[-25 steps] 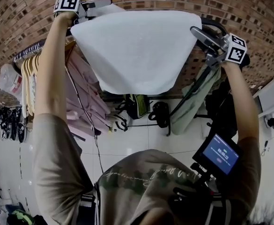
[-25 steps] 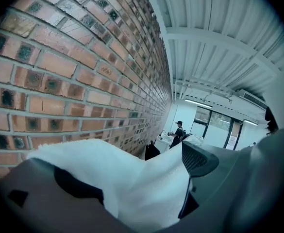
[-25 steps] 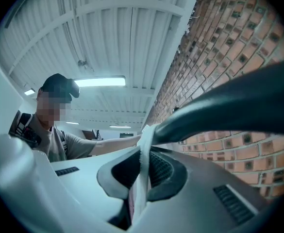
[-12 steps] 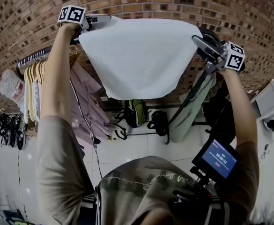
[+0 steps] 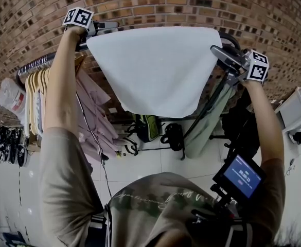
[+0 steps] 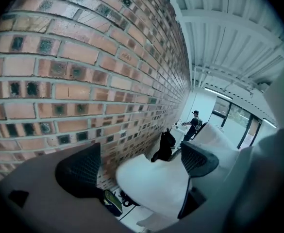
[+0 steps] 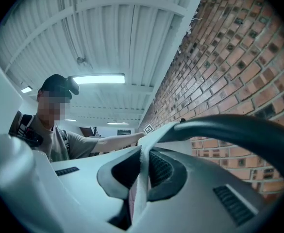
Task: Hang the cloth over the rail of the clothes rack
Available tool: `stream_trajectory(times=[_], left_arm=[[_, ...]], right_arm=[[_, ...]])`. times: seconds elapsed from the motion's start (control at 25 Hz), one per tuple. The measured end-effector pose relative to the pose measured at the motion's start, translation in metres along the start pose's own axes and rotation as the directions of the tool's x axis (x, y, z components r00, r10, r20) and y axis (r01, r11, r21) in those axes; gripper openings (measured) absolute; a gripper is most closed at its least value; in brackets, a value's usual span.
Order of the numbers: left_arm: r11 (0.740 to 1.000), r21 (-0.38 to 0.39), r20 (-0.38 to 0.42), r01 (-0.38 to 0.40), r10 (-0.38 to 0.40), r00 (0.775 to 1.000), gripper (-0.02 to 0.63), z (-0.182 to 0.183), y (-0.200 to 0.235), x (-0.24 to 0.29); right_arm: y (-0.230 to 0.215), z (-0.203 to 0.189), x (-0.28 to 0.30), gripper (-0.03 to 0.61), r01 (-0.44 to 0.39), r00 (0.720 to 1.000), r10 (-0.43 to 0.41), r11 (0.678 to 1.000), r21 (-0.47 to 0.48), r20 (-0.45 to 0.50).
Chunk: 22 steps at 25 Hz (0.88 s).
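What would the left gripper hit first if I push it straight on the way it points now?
Most likely the white cloth: it hangs right ahead, between the left gripper's open jaws. The brick wall runs alongside, not across the path. Depth is hard to judge.

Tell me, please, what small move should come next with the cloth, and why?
Probably carry the right gripper forward over the rail and lower it. It is shut on the edge of the white cloth, beside the rail, which seems to hang on the person's side; the left gripper is open.
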State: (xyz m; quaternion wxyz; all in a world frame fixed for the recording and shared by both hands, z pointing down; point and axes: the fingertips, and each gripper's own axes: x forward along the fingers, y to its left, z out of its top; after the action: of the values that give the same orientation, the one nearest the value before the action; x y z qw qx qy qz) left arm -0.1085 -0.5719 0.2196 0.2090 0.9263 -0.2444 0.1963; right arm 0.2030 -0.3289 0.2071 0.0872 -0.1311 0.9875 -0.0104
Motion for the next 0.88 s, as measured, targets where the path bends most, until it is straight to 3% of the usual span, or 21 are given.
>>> stream_trajectory(times=[0.28,0.48,0.6,0.72,0.8,0.88], left_arm=[[0.988,0.138,-0.143,0.063,-0.043,0.989,0.543,-0.022,-0.025,0.016],[0.985,0.17,0.006,0.029,-0.031,1.0,0.543,0.004,-0.025,0.003],[0.982,0.186,0.07,0.042,-0.056,0.996,0.543,0.017,-0.03,0.002],[0.988,0.151,0.124,0.038,-0.058,0.991,0.541,0.027,-0.027,-0.002],[0.988,0.152,0.165,0.023,-0.048,0.985,0.491,0.034,-0.025,-0.008],[0.986,0.168,0.194,0.012,-0.045,0.98,0.491,0.038,-0.027,-0.012]], right_arm=[[0.001,-0.004,0.006,0.017,-0.013,1.0,0.013,1.0,-0.002,-0.005],[-0.005,-0.008,0.006,0.018,0.005,1.0,-0.005,1.0,0.002,-0.008],[-0.021,-0.012,0.003,0.018,0.048,0.999,-0.047,0.999,0.025,-0.024],[-0.032,-0.022,0.004,0.02,0.082,0.994,-0.08,0.996,0.027,-0.074],[-0.036,-0.025,0.003,0.02,0.112,0.99,-0.111,0.994,0.007,-0.09],[-0.038,-0.025,0.002,0.021,0.127,0.988,-0.127,0.992,-0.002,-0.089]])
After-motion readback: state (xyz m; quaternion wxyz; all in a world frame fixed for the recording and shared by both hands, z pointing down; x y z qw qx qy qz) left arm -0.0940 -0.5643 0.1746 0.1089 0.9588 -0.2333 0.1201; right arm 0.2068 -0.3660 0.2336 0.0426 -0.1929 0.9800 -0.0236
